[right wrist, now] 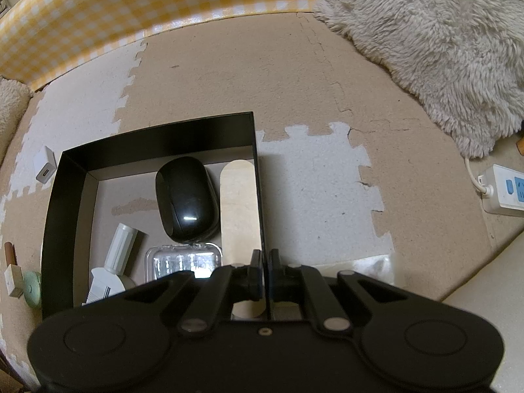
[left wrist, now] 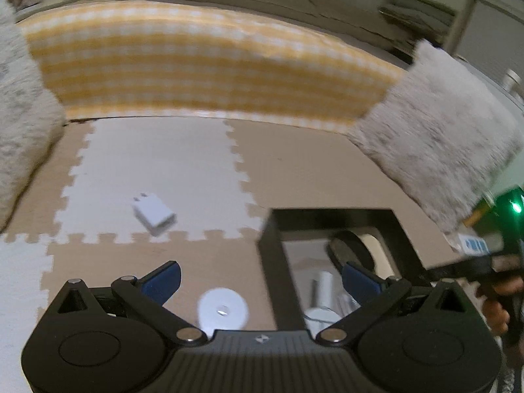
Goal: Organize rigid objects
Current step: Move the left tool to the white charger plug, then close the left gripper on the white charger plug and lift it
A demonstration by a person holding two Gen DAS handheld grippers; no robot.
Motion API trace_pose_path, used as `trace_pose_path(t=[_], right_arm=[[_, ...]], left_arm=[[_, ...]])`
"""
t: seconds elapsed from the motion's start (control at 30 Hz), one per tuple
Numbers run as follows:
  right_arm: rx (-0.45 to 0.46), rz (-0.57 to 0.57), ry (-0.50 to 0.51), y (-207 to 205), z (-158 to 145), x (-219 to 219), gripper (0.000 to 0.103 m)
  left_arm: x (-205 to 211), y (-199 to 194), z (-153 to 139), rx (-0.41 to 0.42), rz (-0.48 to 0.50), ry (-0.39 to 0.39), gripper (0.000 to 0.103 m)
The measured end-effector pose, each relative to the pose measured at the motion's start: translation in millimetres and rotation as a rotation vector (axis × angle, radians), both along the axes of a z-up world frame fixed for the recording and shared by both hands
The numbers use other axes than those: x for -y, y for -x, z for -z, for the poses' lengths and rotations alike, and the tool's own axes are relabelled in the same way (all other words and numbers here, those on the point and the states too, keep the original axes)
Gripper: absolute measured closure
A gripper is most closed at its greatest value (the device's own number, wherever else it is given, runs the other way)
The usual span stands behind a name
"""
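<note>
A black open box (right wrist: 157, 137) stands on the foam floor mat. It holds a black mouse (right wrist: 185, 196), a beige flat stick (right wrist: 237, 203), a clear plastic case (right wrist: 183, 258) and a white tube-shaped item (right wrist: 121, 249). My right gripper (right wrist: 266, 265) is shut on the box's right wall. My left gripper (left wrist: 262, 278) is open and empty, above a white round disc (left wrist: 222, 309) on the mat, left of the box (left wrist: 271, 262). A white charger (left wrist: 152, 213) lies farther ahead; it also shows in the right wrist view (right wrist: 44, 165).
A yellow checked wall (left wrist: 203, 65) runs along the back. Fluffy grey cushions (right wrist: 425, 49) lie at the right and far left. A white power strip (right wrist: 501, 190) lies at the right. A small green round item (right wrist: 32, 288) and a wooden piece (right wrist: 13, 280) lie left of the box.
</note>
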State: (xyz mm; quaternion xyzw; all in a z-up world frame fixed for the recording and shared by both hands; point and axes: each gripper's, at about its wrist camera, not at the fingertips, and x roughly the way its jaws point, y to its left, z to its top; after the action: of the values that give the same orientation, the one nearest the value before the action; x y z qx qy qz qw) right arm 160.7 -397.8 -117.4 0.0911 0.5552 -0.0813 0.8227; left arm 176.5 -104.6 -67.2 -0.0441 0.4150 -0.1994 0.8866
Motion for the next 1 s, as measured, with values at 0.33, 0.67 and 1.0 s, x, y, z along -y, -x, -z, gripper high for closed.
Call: trace_pose_path(t=[0.33, 0.67, 1.0], right_arm=[[-0.003, -0.007, 0.007, 0, 1, -1, 0.099], [-0.010, -0.022, 0.025, -2, 1, -3, 0.099], [-0.017, -0.035, 0.043, -3, 0, -6, 0.099]], left_arm=[[-35, -41, 23, -0.045, -0.215, 0.056, 0.000], [-59, -85, 58, -0.119, -0.416, 0.148, 0.016], [-53, -118, 84, -0.146, -0.476, 0.202, 0.041]])
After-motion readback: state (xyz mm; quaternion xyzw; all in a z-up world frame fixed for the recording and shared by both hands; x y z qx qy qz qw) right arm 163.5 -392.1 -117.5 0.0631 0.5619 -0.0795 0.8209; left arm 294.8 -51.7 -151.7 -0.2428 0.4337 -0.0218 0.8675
